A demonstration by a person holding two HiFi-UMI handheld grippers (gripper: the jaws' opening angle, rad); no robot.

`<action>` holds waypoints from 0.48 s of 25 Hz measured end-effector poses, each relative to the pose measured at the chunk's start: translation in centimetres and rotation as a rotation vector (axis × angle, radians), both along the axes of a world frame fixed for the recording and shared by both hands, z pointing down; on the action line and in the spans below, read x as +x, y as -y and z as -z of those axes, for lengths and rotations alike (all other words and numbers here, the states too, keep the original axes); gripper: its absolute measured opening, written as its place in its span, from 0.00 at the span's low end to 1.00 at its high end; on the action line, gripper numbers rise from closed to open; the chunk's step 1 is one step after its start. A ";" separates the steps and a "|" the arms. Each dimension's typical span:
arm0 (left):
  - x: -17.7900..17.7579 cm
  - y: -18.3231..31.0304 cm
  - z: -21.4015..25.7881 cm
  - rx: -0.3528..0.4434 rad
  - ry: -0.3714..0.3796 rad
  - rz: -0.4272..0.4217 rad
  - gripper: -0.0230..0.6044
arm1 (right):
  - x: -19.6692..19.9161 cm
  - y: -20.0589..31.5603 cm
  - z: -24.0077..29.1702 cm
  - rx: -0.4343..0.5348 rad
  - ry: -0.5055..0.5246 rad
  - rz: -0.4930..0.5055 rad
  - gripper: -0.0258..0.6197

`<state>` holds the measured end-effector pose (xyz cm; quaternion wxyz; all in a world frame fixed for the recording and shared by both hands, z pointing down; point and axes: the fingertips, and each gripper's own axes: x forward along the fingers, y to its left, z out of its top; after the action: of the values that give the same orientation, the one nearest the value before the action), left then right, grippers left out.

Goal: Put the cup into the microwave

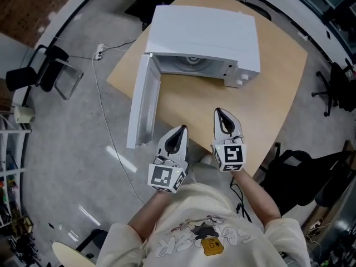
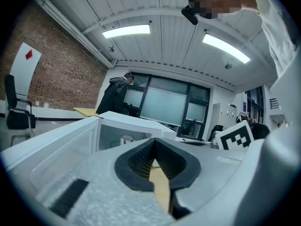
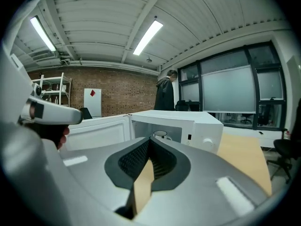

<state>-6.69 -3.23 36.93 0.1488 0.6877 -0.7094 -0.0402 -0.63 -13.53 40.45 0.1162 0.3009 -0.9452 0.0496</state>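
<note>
A white microwave [image 1: 206, 35] stands on the wooden table [image 1: 278, 93] with its door [image 1: 142, 102] swung wide open to the left. Inside the cavity sits a white cup [image 1: 193, 60], also seen in the left gripper view [image 2: 126, 139] and in the right gripper view [image 3: 161, 135]. Both grippers hover near the table's front edge, well back from the microwave and pointing toward it. My left gripper [image 1: 182, 128] [image 2: 154, 141] is shut with nothing between its jaws. My right gripper [image 1: 218, 111] [image 3: 150, 140] is shut and empty too.
A black chair [image 1: 39, 71] and a cable [image 1: 105, 121] are on the grey floor to the left. An office chair [image 1: 334, 82] stands to the right of the table. A person in dark clothes [image 3: 165, 95] stands far back by the windows.
</note>
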 end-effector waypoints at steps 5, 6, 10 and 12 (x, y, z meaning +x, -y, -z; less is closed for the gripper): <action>1.6 -0.5 -0.5 -0.018 -0.005 -0.042 0.04 | 2.9 -3.1 0.3 -0.017 -0.001 0.002 0.05; 2.0 -0.6 -0.7 -0.023 -0.006 -0.052 0.04 | 3.4 -3.7 0.2 -0.025 0.000 -0.002 0.05; 3.0 -0.6 -0.8 -0.028 -0.005 -0.087 0.04 | 5.0 -5.5 -0.5 -0.064 0.002 -0.028 0.05; 3.3 -0.3 -0.5 -0.020 0.001 -0.104 0.04 | 5.5 -6.2 -0.8 -0.080 -0.005 -0.041 0.05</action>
<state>-3.34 -2.96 37.40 0.1572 0.7222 -0.6731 -0.0252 4.90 -7.32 41.24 0.1293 0.3154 -0.9359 0.0888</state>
